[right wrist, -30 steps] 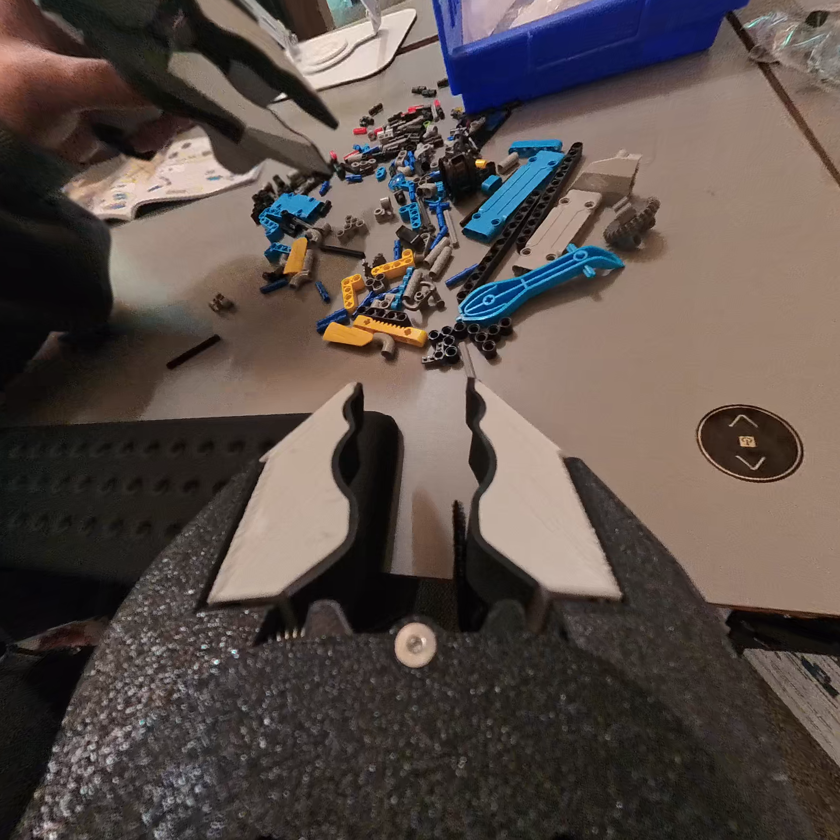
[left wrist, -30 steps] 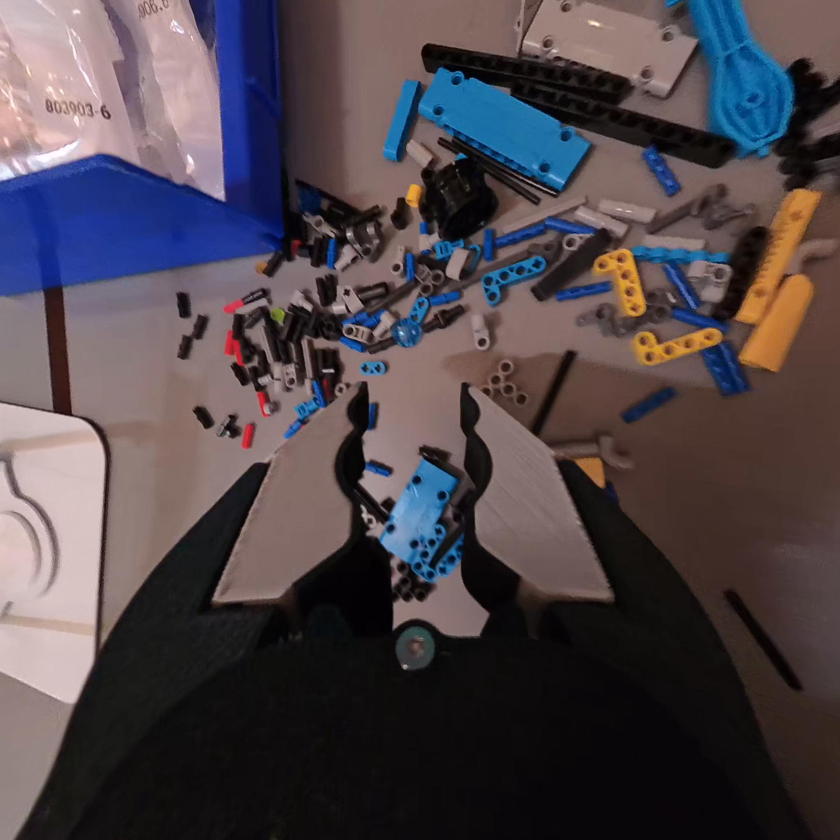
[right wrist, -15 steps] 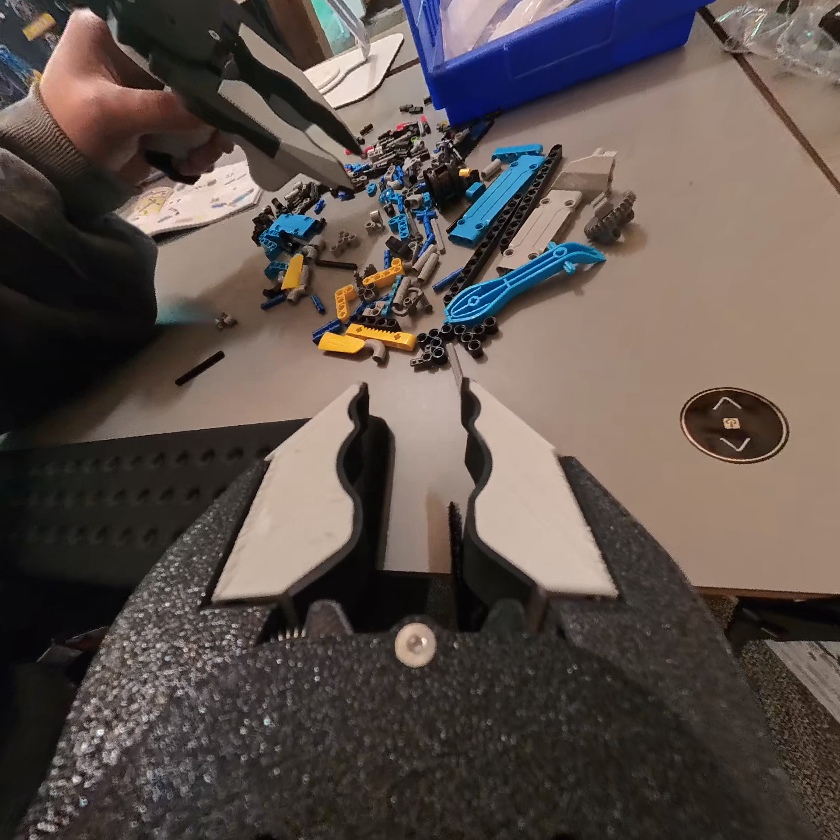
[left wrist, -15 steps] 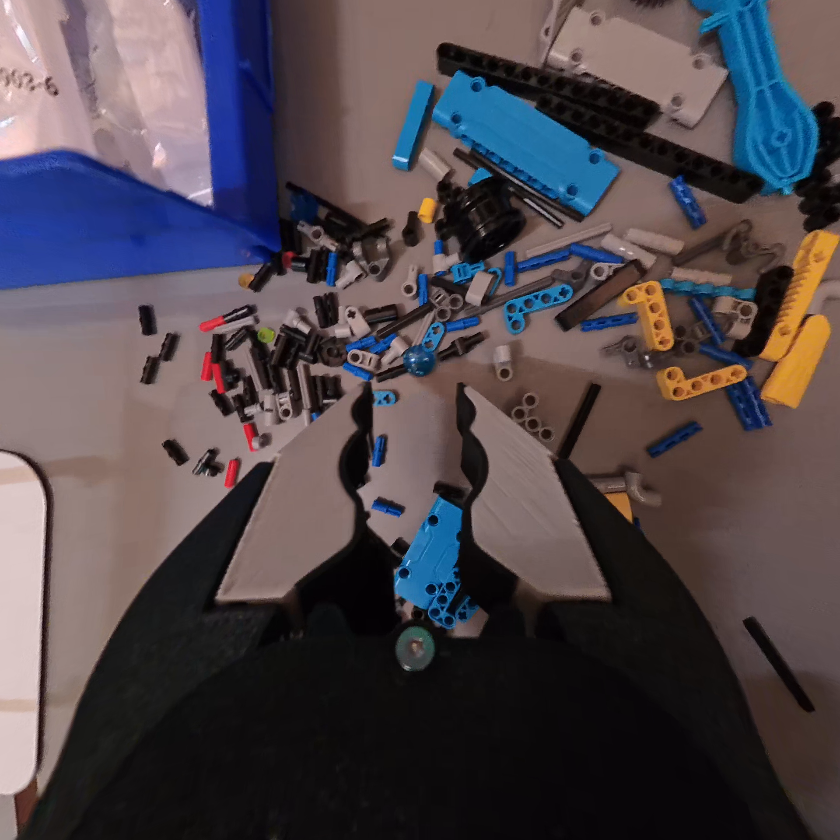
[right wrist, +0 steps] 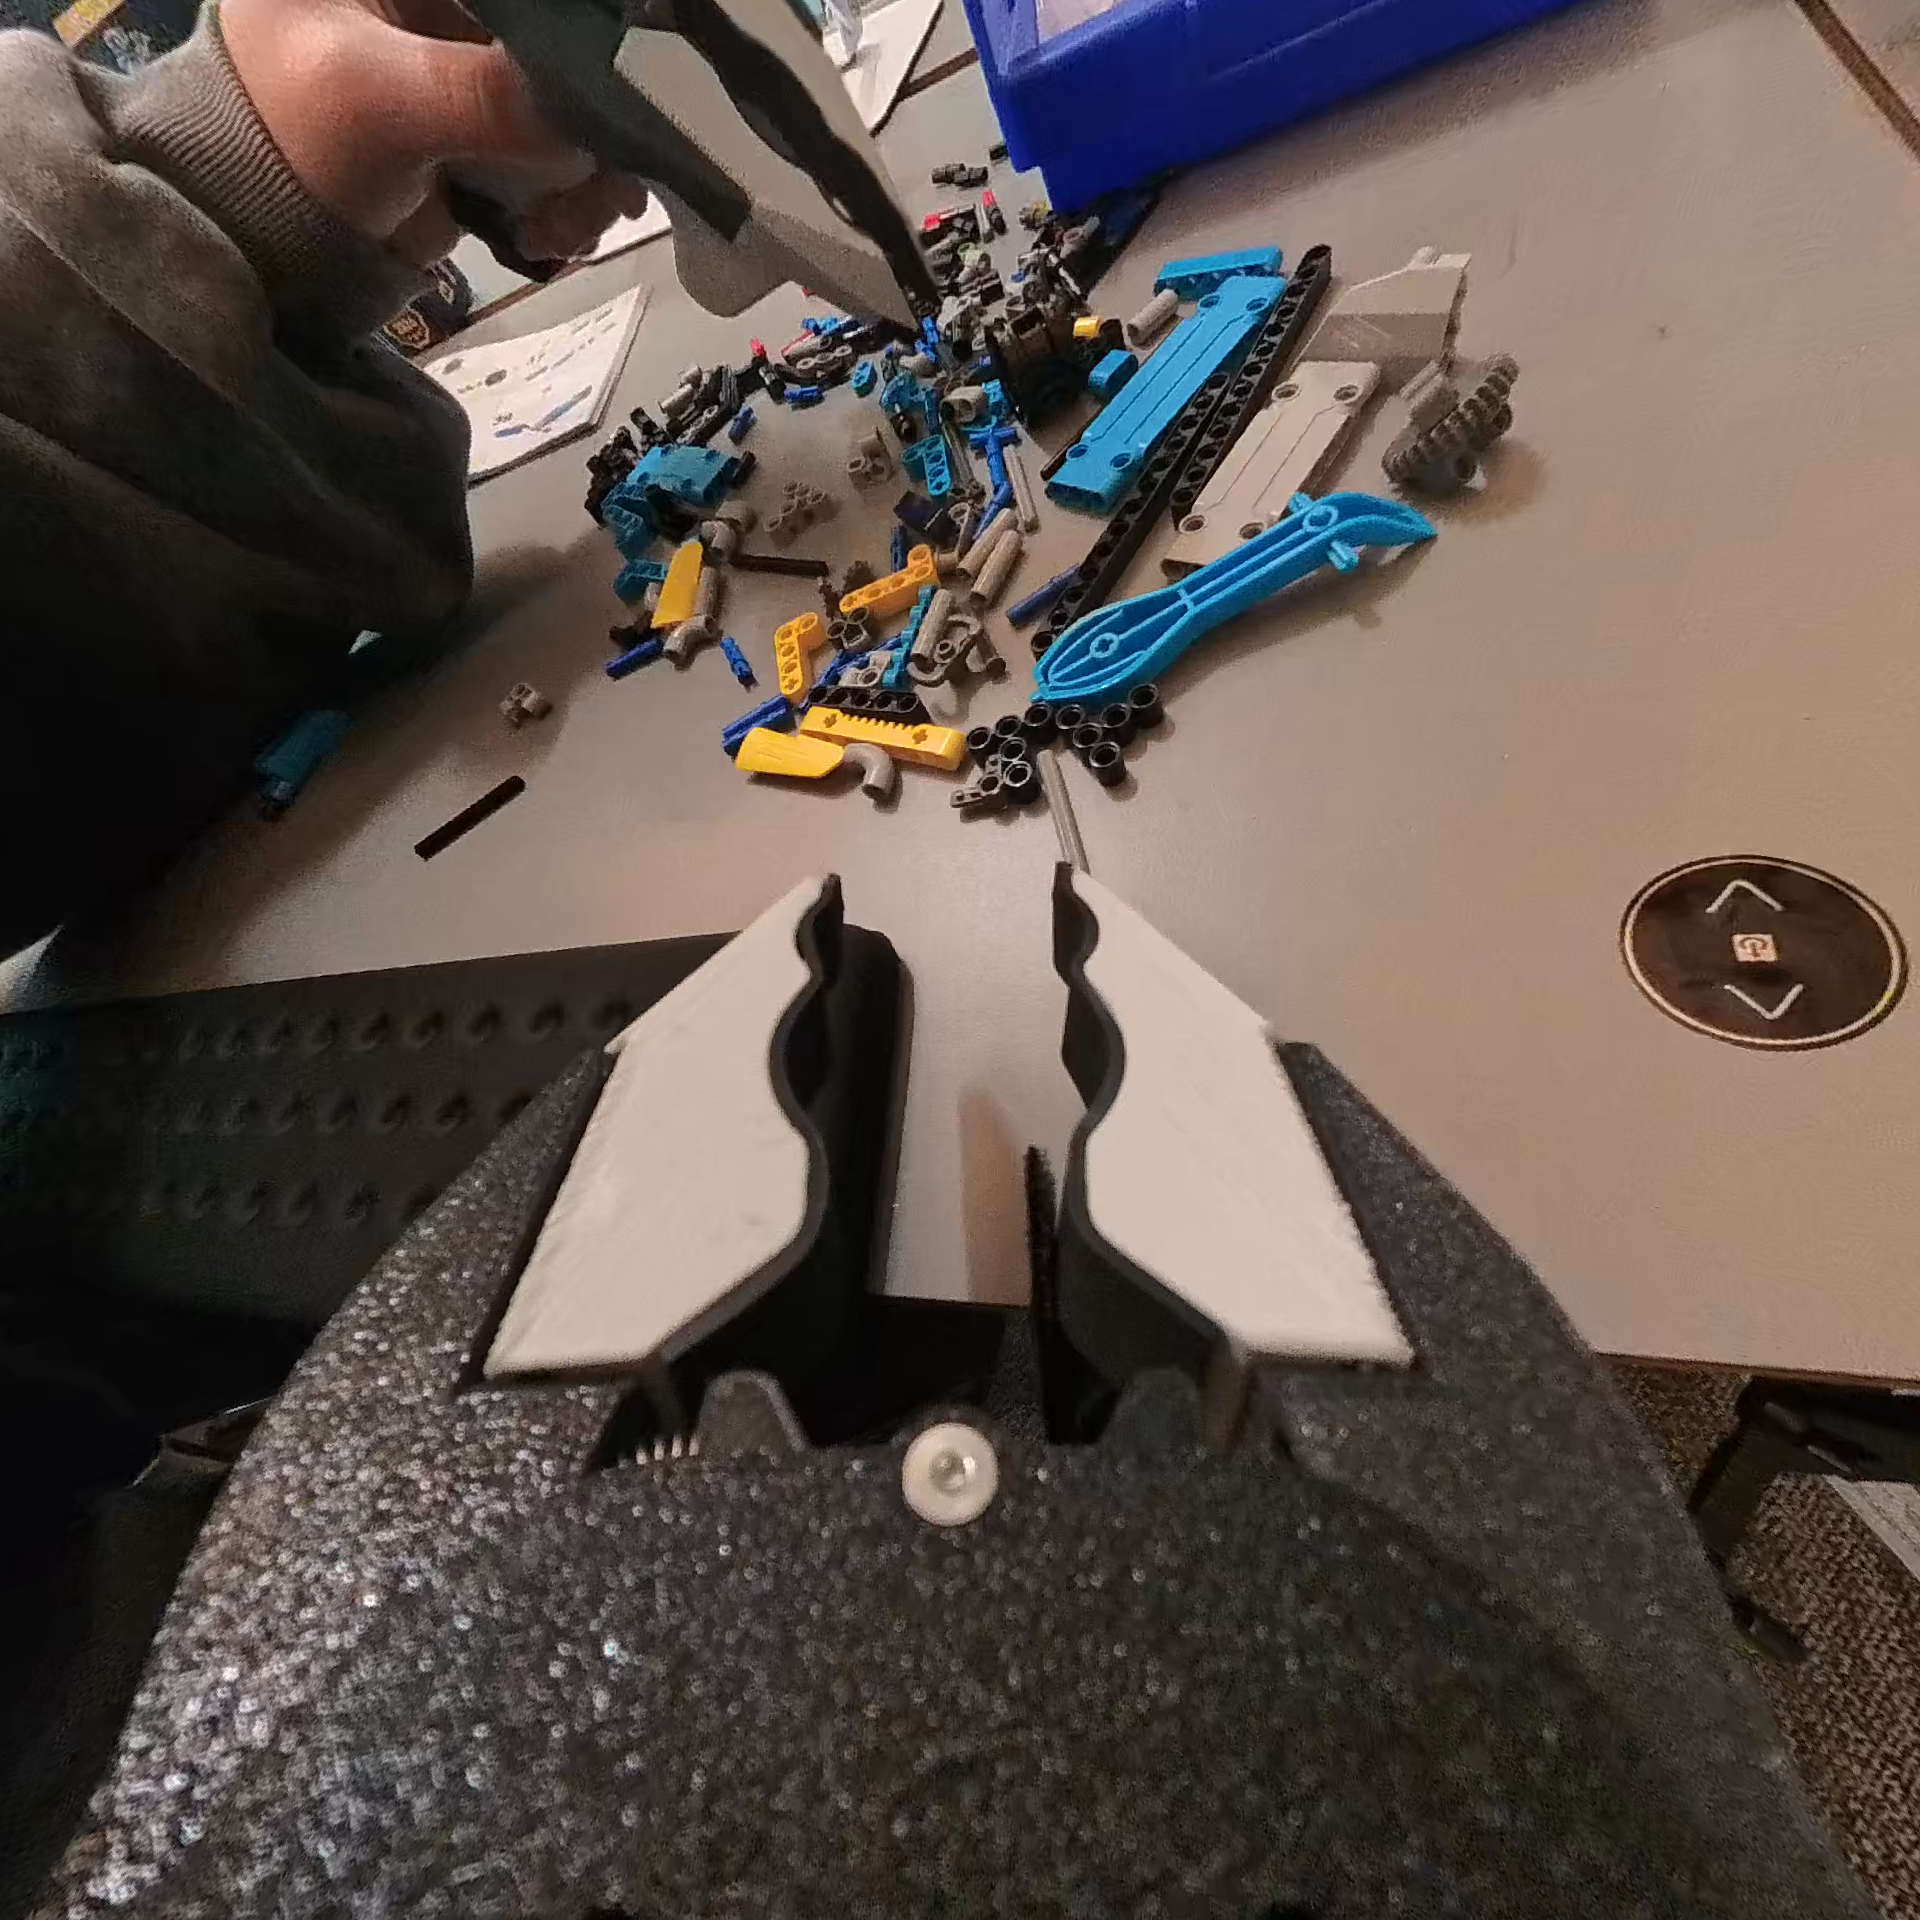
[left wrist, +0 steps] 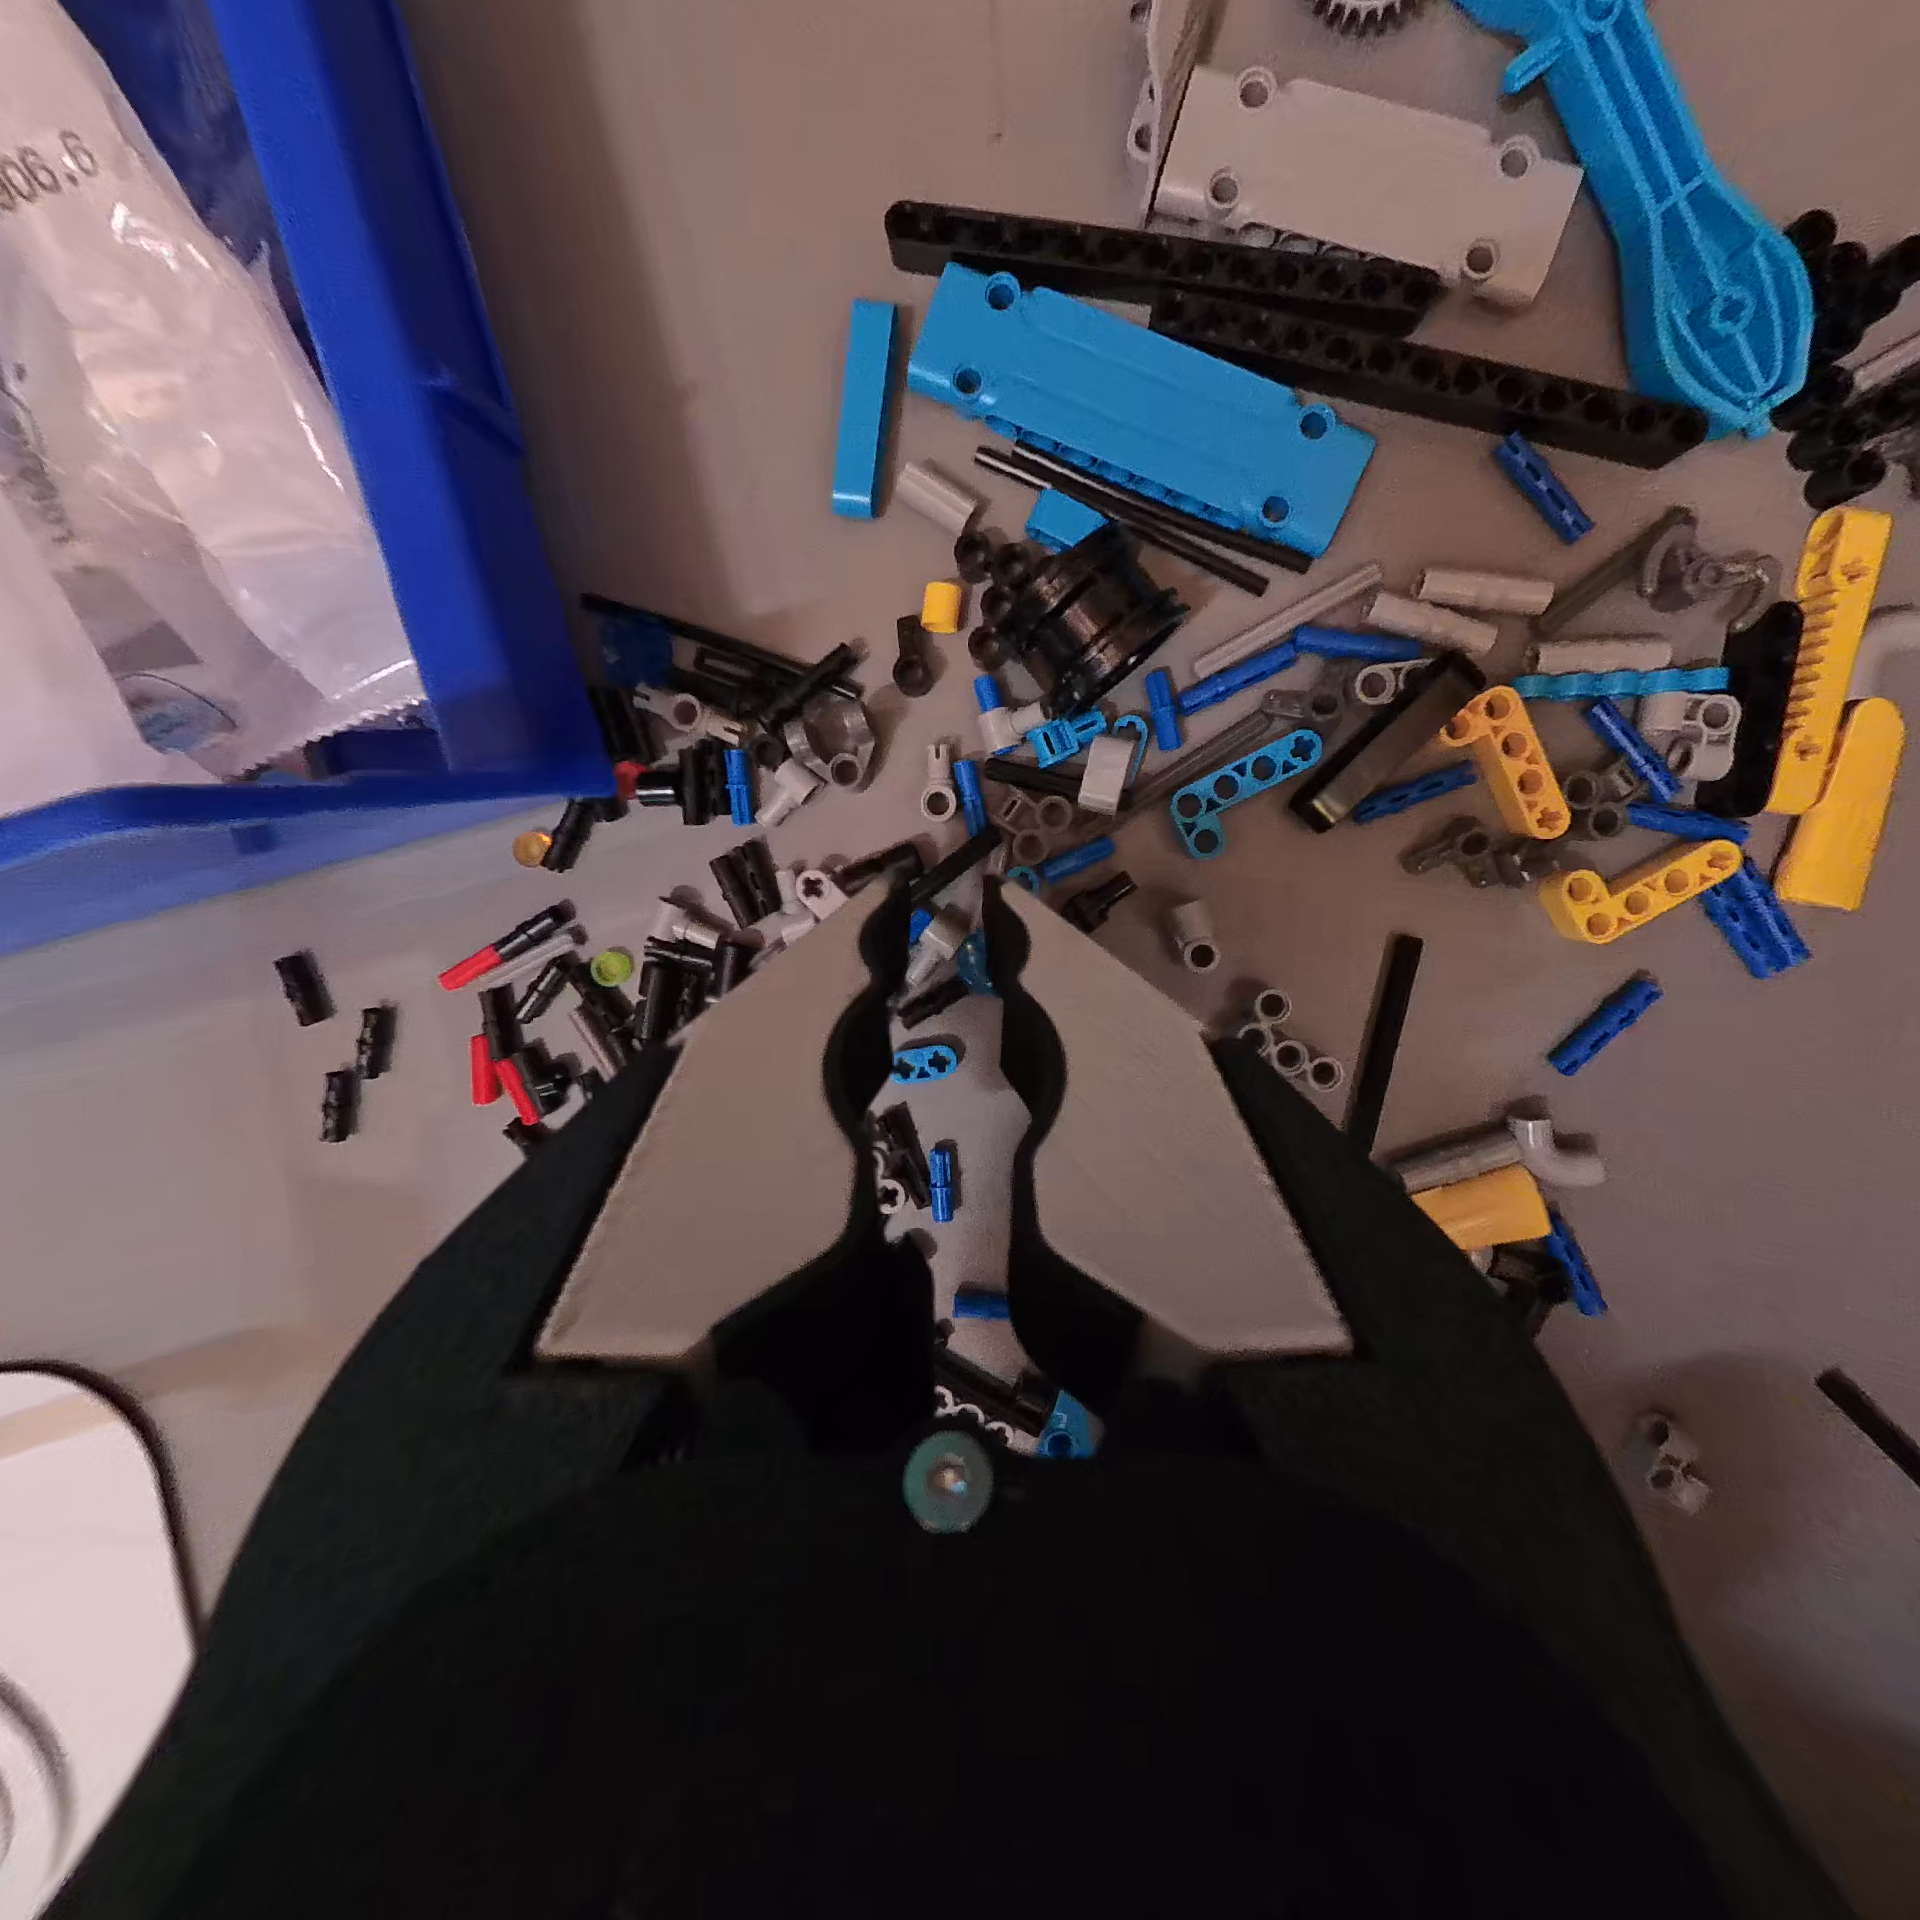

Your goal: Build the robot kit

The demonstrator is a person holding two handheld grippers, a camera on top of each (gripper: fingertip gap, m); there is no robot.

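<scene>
Only right wrist view shows hand [right wrist: 416,135] gripping left gripper [right wrist: 914,312]

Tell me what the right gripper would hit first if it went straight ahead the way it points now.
The right gripper is open over the table's near edge. Straight ahead the table is bare, then comes a thin grey rod and just past it the cluster of black connectors. Depth is unclear, so it might pass above them.

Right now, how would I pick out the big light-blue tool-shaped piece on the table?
Start at the grey table and go to the pile's near right edge. The long light-blue openwork plastic piece lies beside the black holed beam; only it has a teardrop head and hooked tip.
</scene>
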